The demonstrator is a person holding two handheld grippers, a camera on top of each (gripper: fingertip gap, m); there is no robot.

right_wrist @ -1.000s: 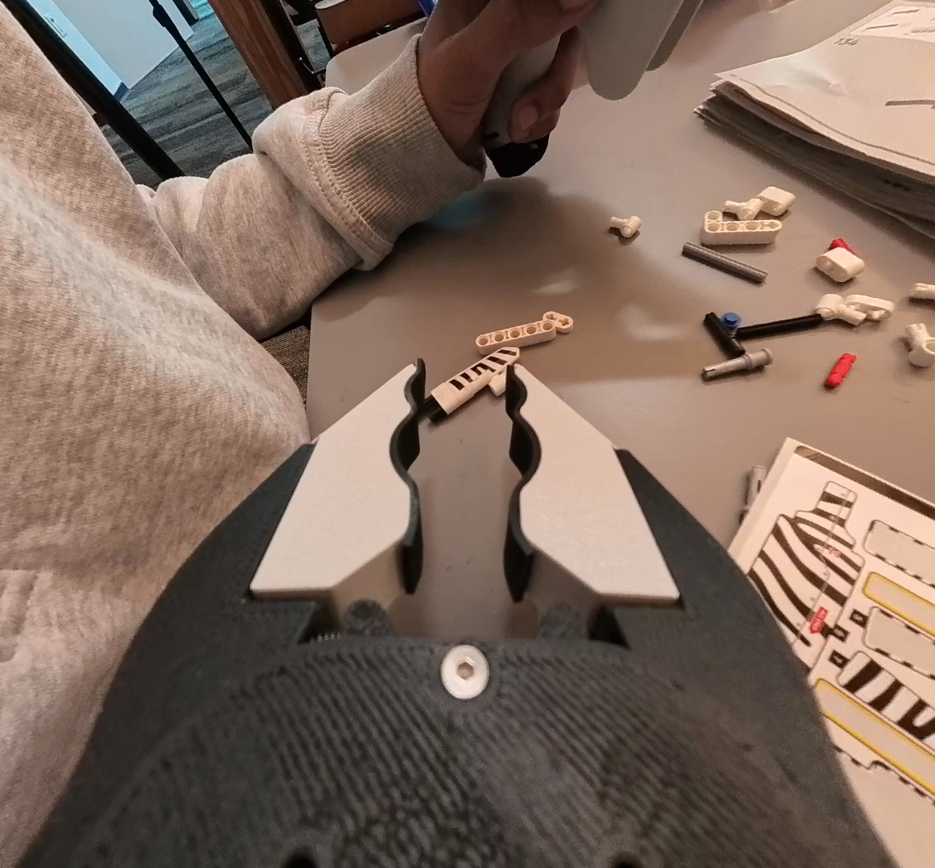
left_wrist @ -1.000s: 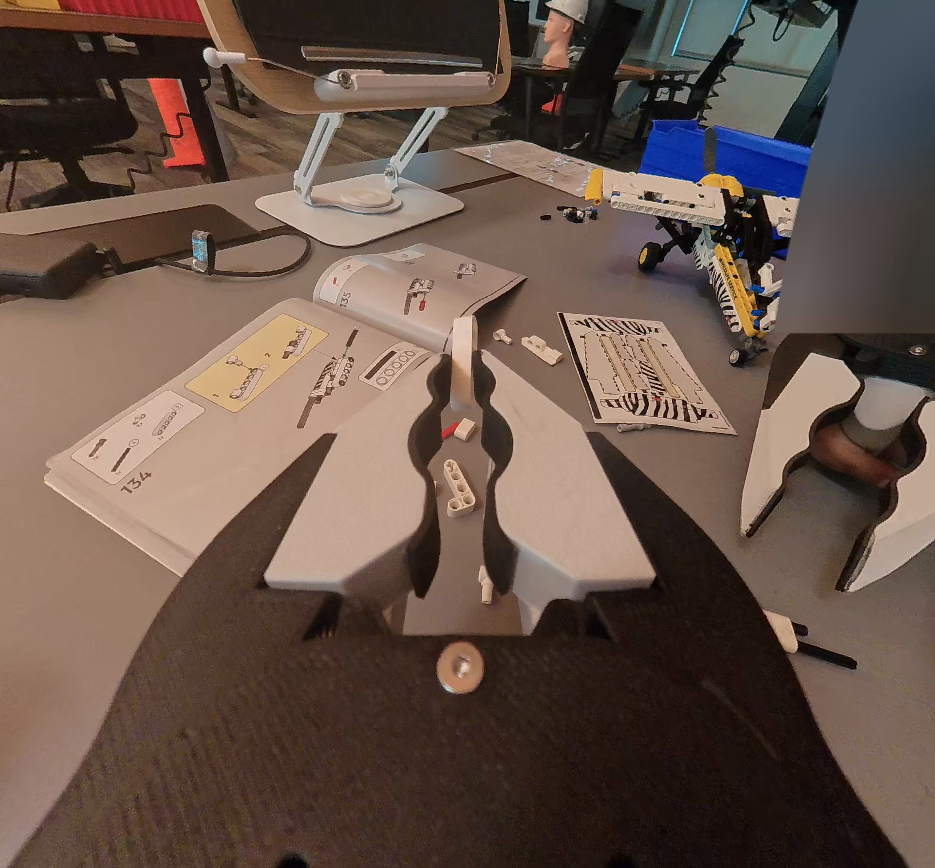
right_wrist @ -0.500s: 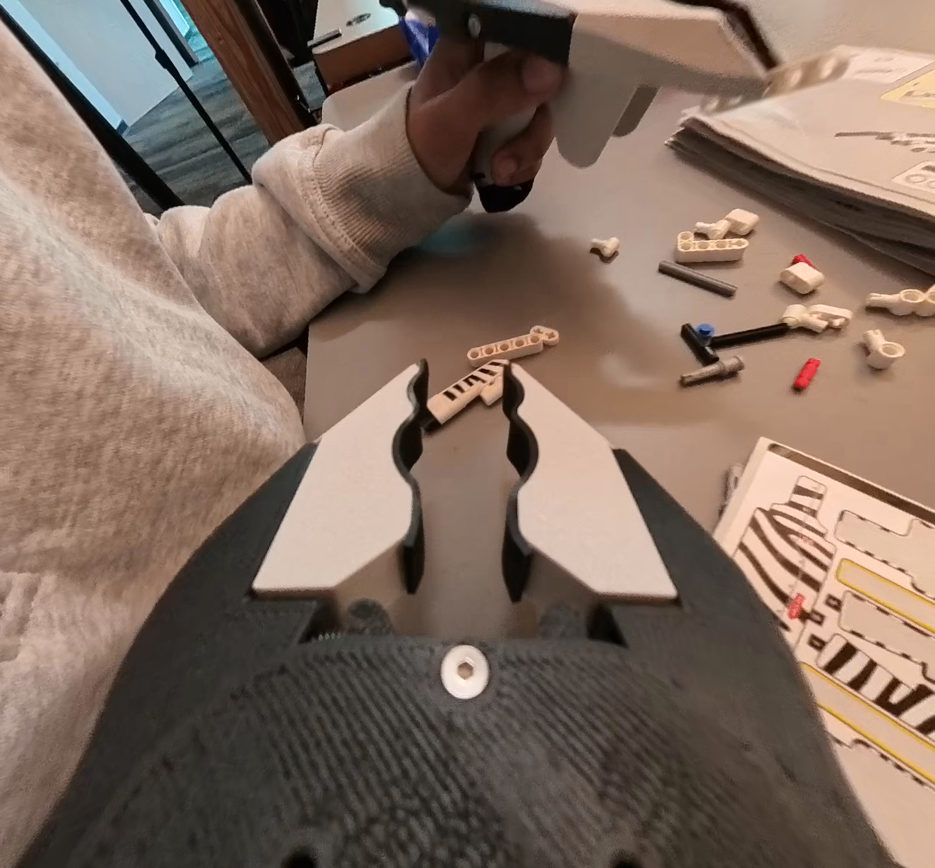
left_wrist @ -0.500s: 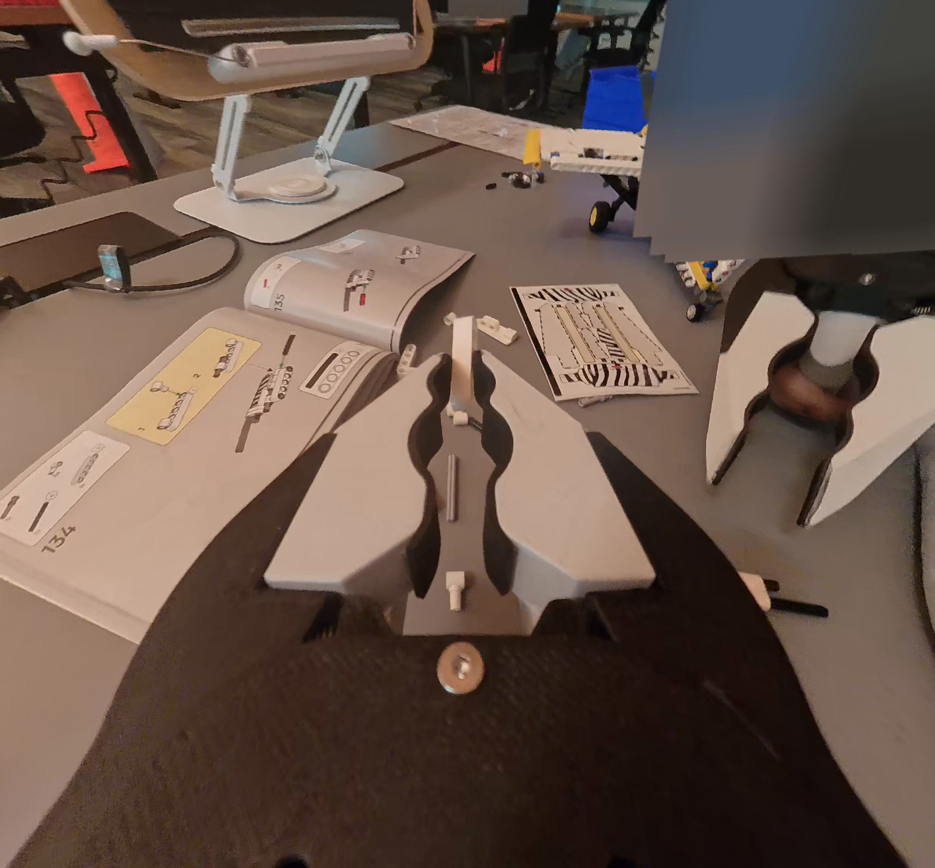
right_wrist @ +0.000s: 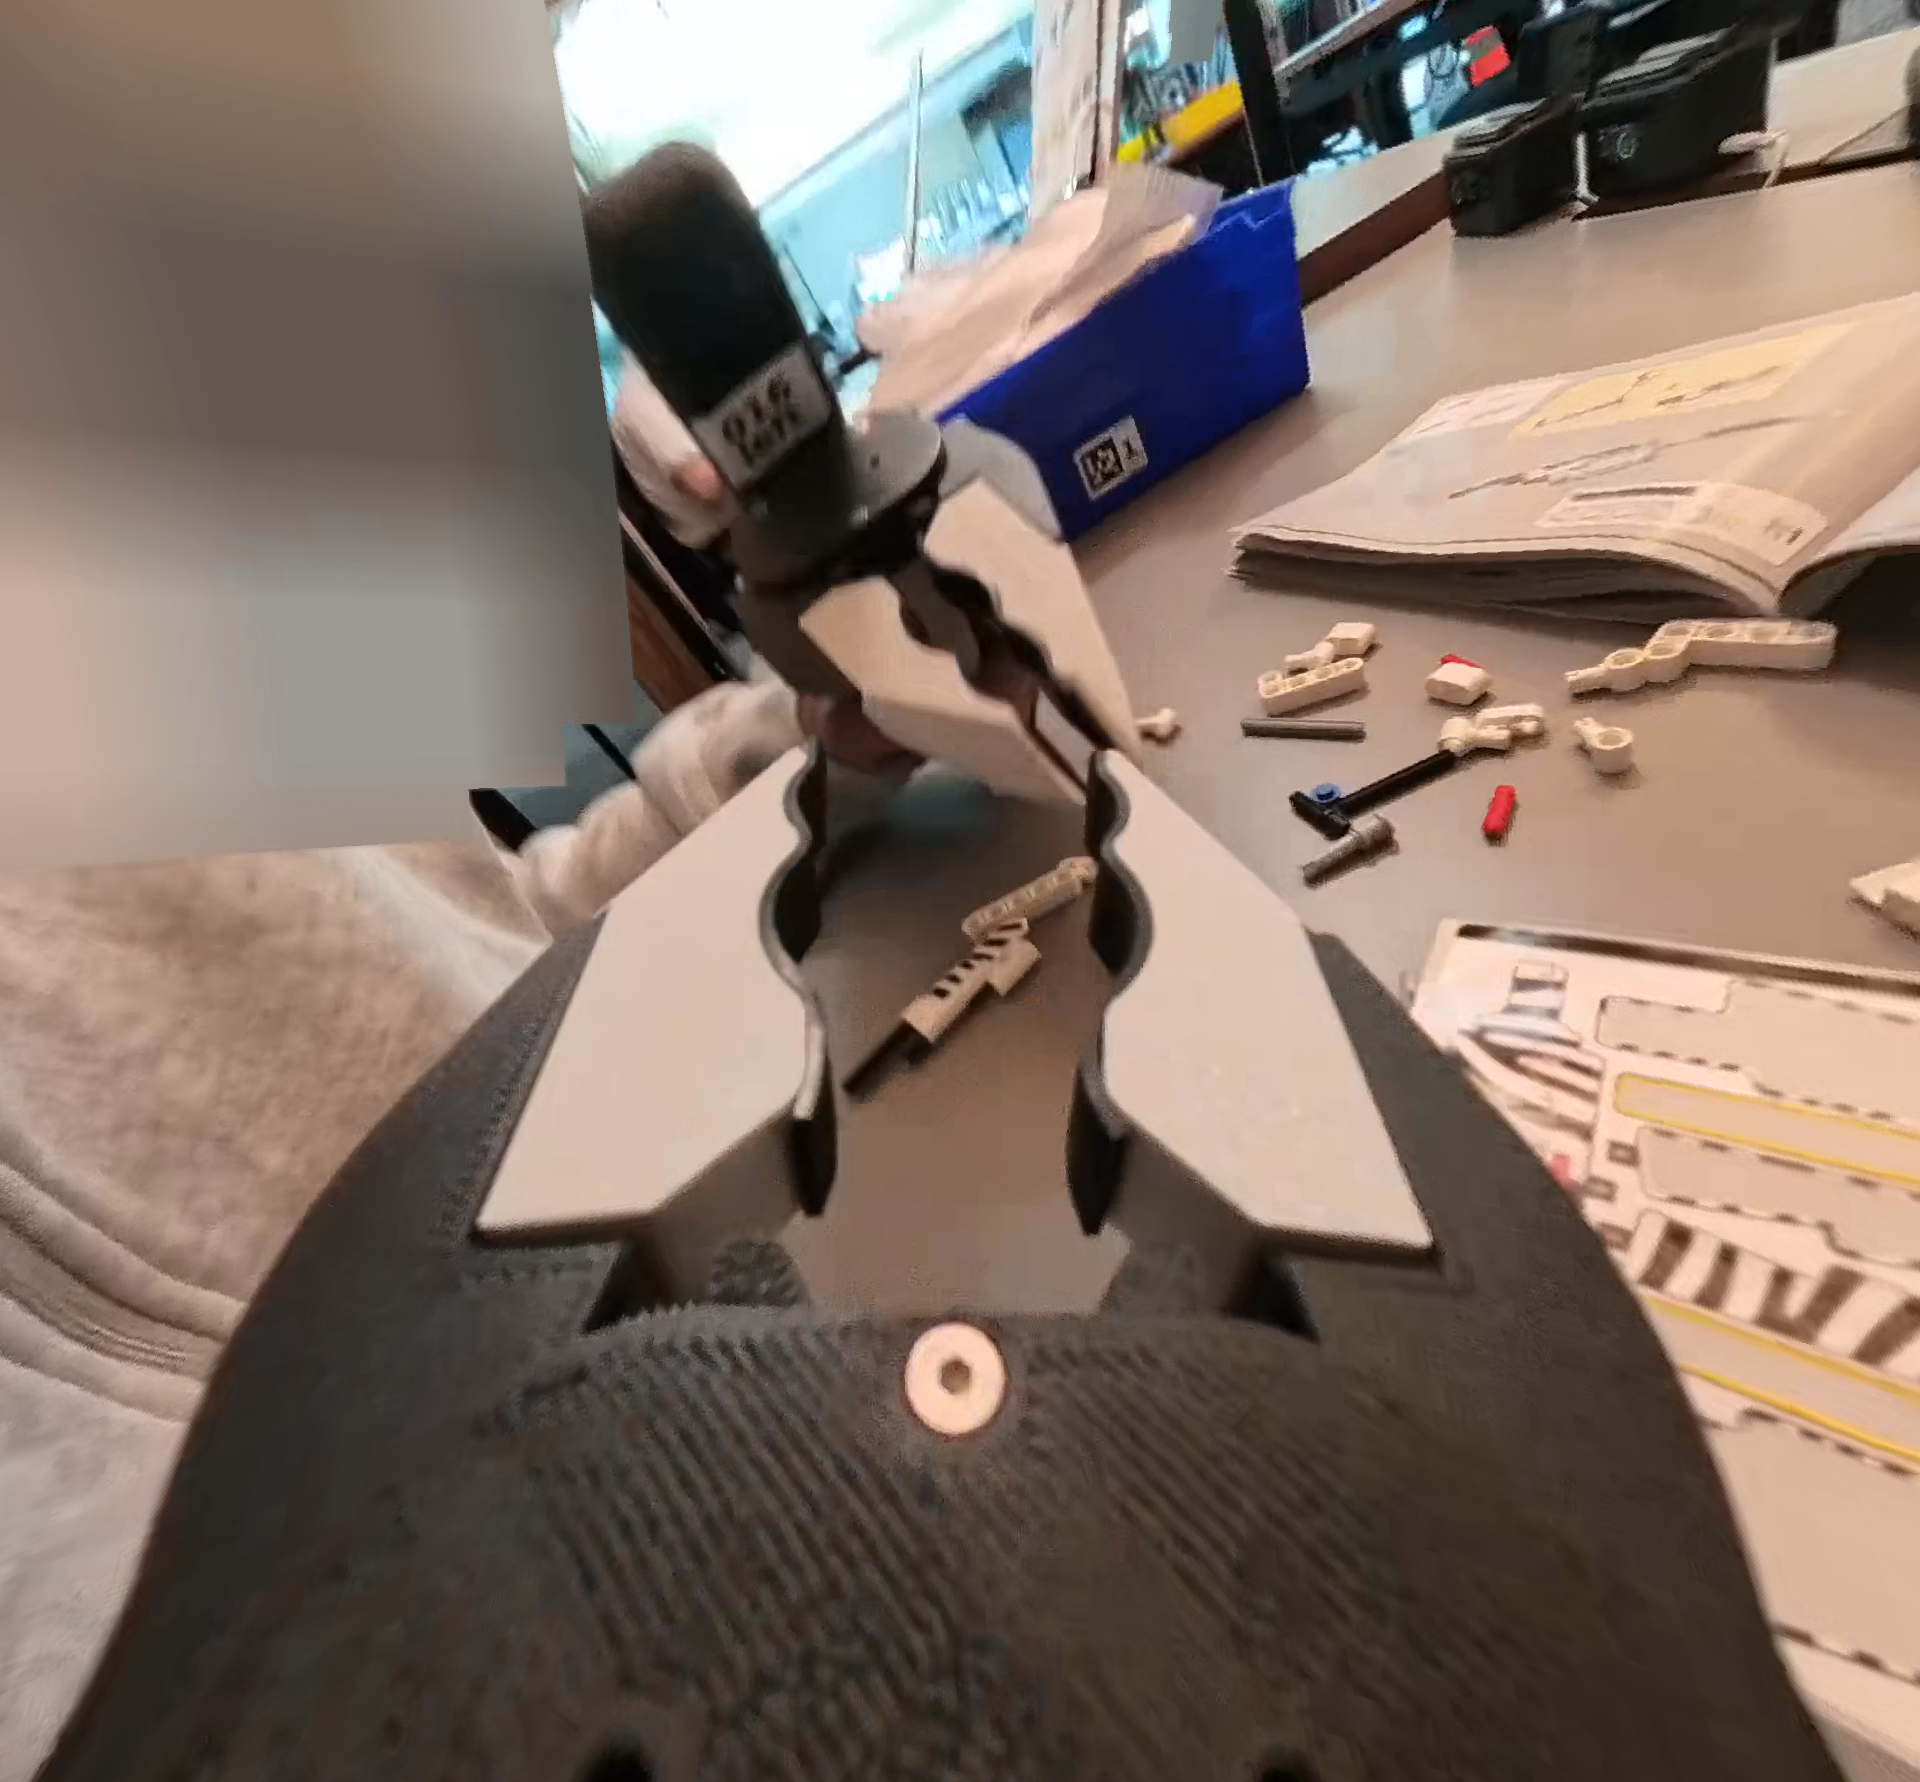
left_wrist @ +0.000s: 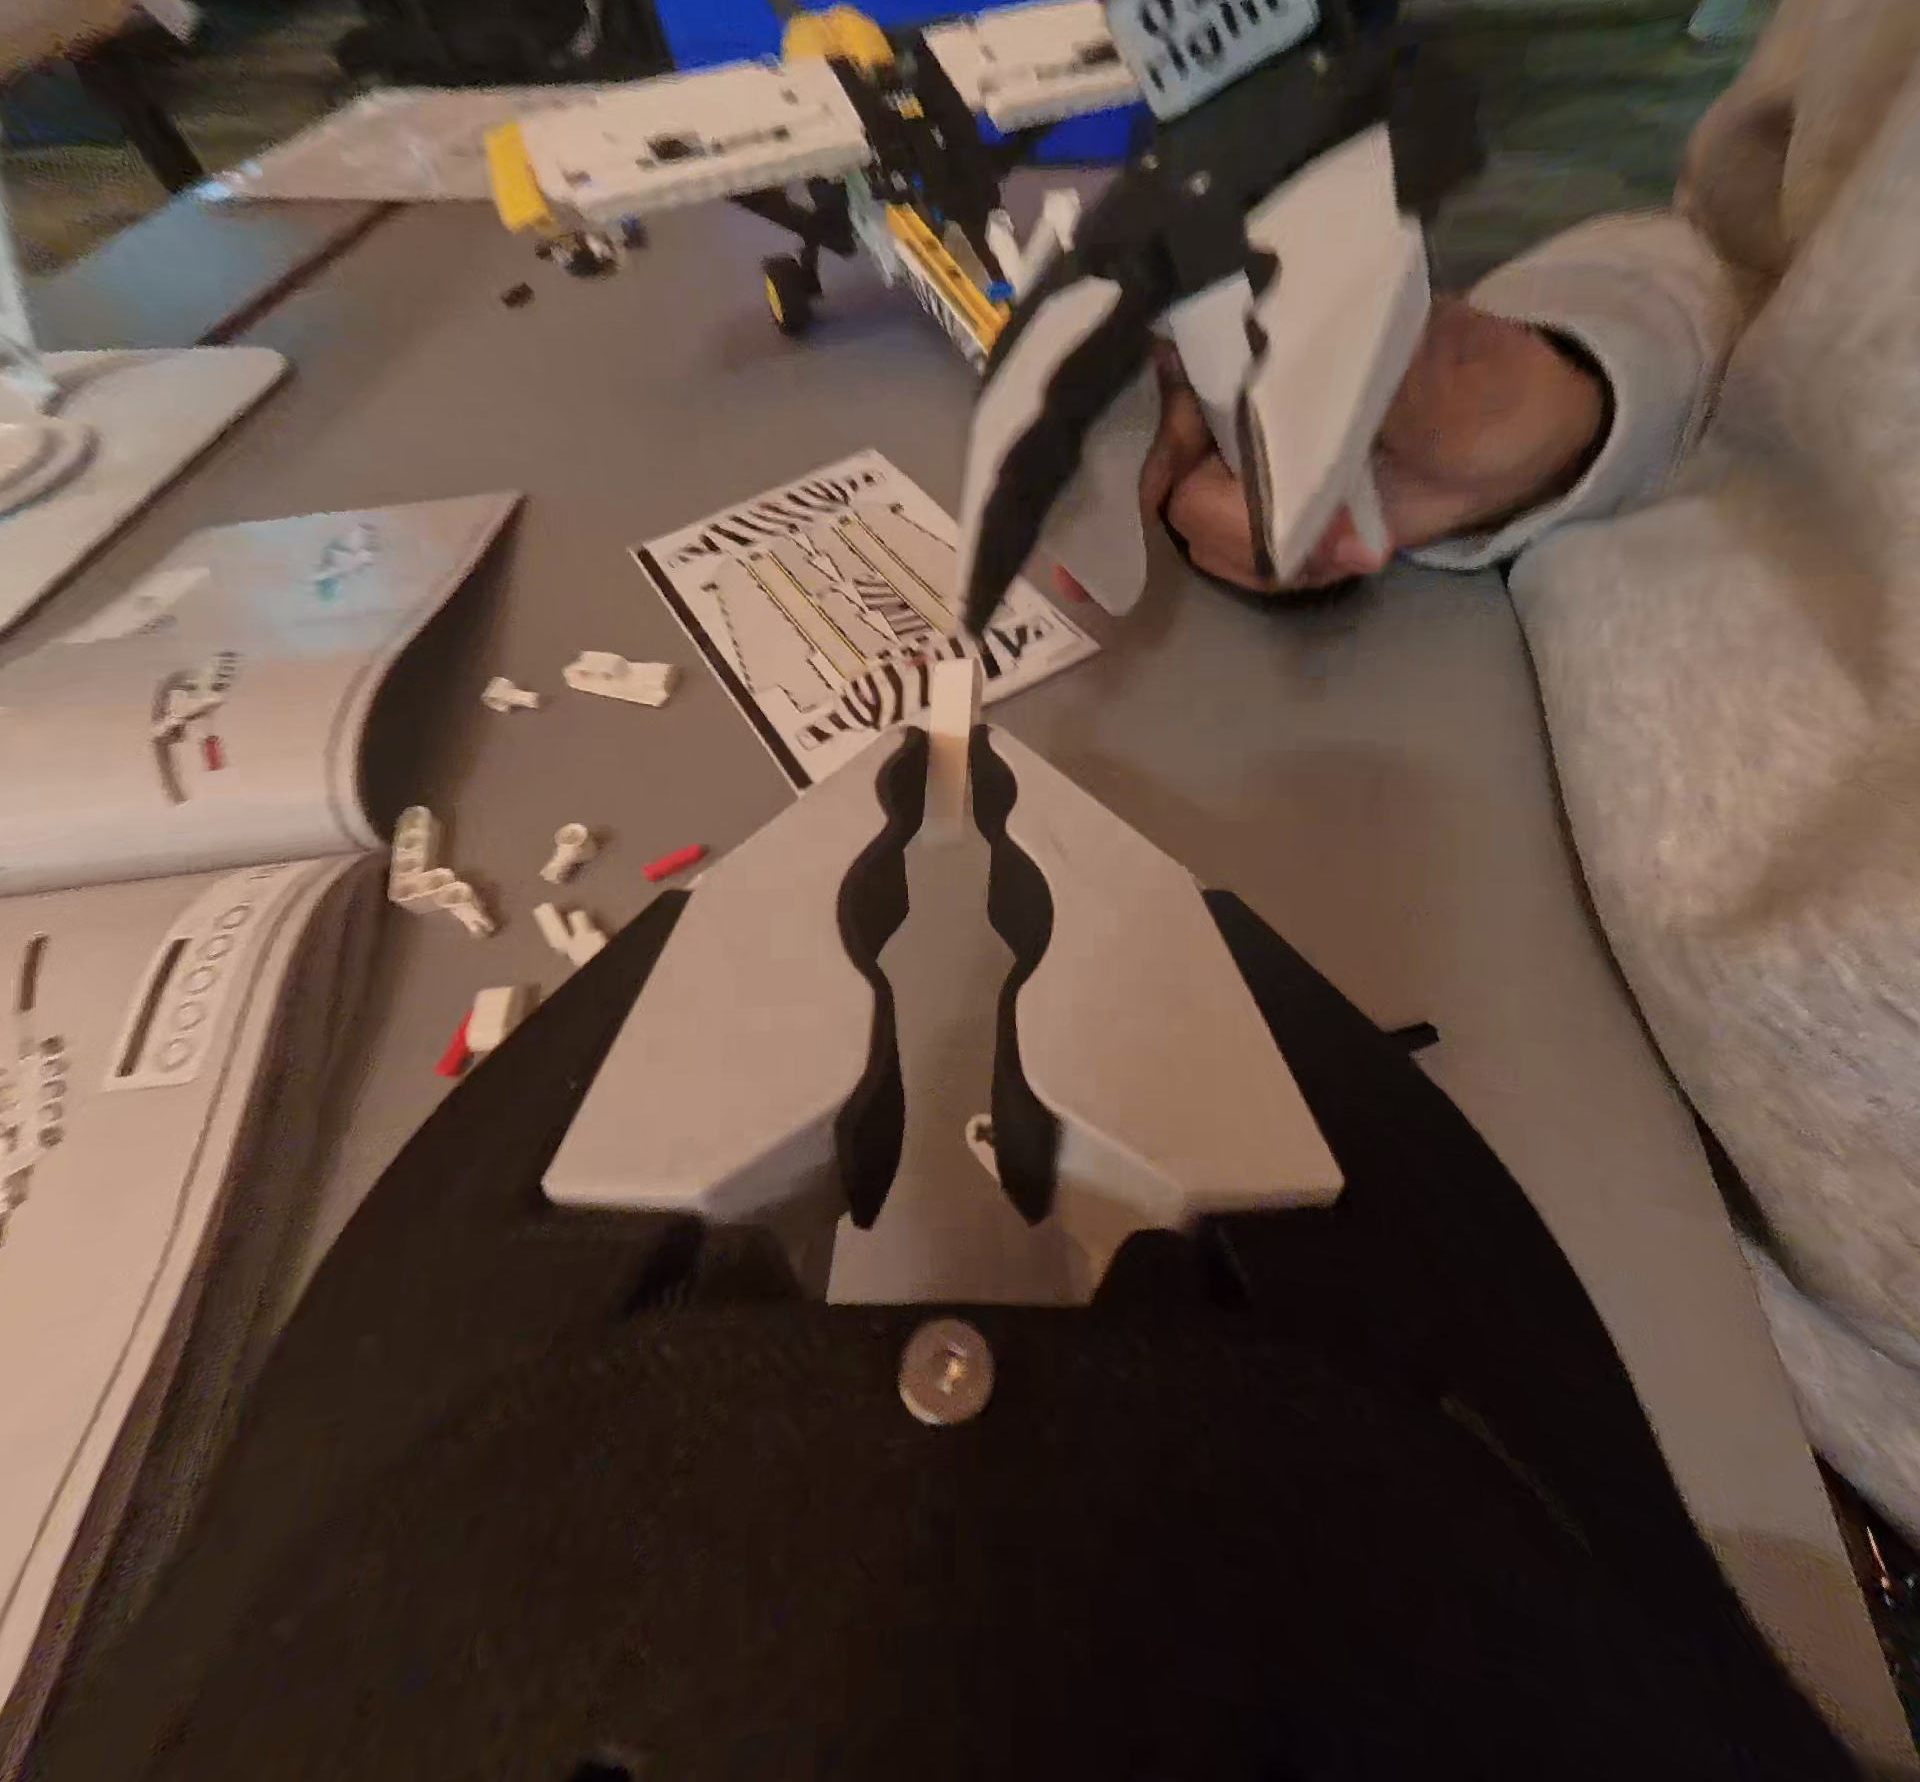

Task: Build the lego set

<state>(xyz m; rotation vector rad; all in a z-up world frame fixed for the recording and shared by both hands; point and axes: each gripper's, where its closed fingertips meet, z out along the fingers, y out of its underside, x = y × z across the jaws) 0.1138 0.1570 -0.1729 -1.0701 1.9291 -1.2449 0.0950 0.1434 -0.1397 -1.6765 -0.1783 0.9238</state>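
Manual (left_wrist: 187, 693) lies open at left, loose pieces (left_wrist: 436, 875) beside it. Left gripper (left_wrist: 948, 745) is clamped on a white beam (left_wrist: 951, 756), held above the grey table (left_wrist: 1299, 797). Sticker sheet (left_wrist: 831, 610) sits centre, model (left_wrist: 831, 163) behind. Right gripper (right_wrist: 951, 787) stands spread and empty over a striped piece (right_wrist: 971, 984).

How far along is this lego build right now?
Mostly built already: a yellow-and-white model plane stands on the table. In hand: the left gripper pinches a small white piece, while the right gripper is open and empty. Left to do: loose parts and the striped sticker sheet lie beside the open instruction book.
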